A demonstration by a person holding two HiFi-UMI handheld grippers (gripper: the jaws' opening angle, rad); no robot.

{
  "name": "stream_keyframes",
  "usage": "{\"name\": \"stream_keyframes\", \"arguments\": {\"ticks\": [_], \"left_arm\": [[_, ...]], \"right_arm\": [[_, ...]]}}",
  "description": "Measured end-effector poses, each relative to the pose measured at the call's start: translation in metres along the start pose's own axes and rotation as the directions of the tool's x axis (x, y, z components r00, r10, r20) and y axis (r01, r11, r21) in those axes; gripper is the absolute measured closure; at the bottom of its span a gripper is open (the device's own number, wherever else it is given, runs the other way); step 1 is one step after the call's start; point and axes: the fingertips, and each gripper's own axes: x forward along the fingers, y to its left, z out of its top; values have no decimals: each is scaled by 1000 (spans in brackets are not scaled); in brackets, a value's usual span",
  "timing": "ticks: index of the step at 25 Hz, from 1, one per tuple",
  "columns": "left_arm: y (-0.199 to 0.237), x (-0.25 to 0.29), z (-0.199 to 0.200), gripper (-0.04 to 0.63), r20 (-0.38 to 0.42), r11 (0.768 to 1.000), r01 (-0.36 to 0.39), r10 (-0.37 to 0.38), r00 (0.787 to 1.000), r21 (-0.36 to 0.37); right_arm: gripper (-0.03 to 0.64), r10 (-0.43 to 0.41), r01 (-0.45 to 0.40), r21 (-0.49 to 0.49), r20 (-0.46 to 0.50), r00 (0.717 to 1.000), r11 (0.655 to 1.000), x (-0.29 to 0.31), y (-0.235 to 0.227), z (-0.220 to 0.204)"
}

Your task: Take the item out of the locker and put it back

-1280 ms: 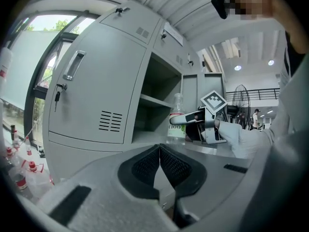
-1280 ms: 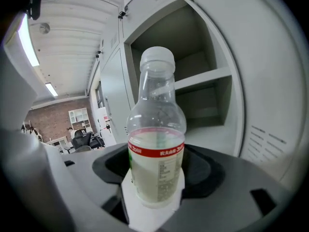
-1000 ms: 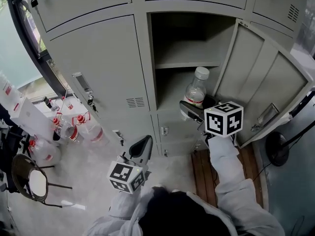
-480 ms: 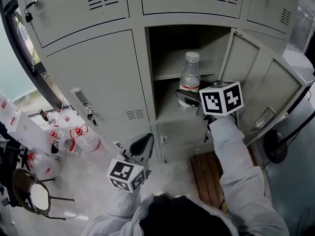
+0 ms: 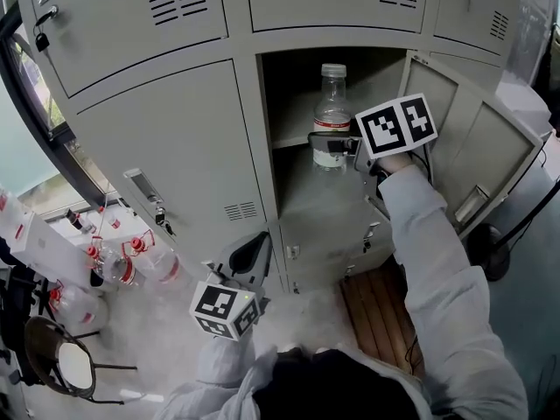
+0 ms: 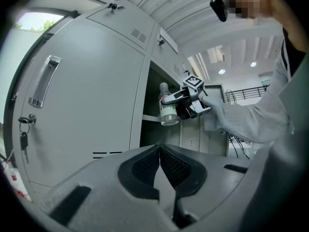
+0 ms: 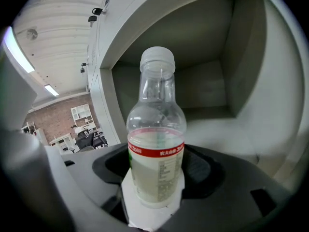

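A clear plastic bottle (image 5: 332,112) with a white cap and a red-banded label stands upright in my right gripper (image 5: 331,143), which is shut on its lower body. It hangs at the mouth of the open locker (image 5: 293,77), level with the inner shelf (image 5: 291,139). In the right gripper view the bottle (image 7: 156,129) fills the middle, the pads (image 7: 200,166) press on both its sides, and the upper compartment lies behind it. My left gripper (image 5: 255,248) is low in front of the lockers, shut with nothing in it (image 6: 159,161); its view also shows the bottle (image 6: 168,110).
The locker's door (image 5: 464,138) stands swung open to the right. A closed door with a handle (image 5: 144,191) is at the left. Several plastic bottles (image 5: 131,261) and a round stool (image 5: 61,366) are on the floor at the left, and a wooden board (image 5: 376,313) lies below the locker.
My right gripper has risen with the bottle from the lower part of the compartment to the level of the shelf. The left gripper stays at about the same place in the picture.
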Motion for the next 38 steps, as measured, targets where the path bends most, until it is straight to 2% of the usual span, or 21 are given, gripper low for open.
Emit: {"name": "stream_keyframes", "arguments": {"ticks": [13, 22, 29, 32, 38], "left_arm": [[17, -3, 6, 588, 26, 999, -40, 40, 999, -12], [25, -8, 12, 586, 42, 996, -88, 88, 995, 4], [39, -22, 12, 586, 42, 986, -166, 166, 985, 4], [47, -30, 12, 587, 38, 980, -201, 201, 979, 5], [60, -38, 11, 586, 39, 967, -253, 253, 967, -1]], "right_arm": [[310, 3, -4, -68, -17, 1000, 998, 27, 11, 47], [310, -45, 59, -133, 110, 993, 989, 41, 0, 76], [310, -69, 90, -167, 129, 989, 982, 80, -15, 84], [310, -72, 99, -211, 130, 989, 972, 98, -18, 91], [308, -46, 72, -242, 111, 993, 968, 127, -27, 106]]}}
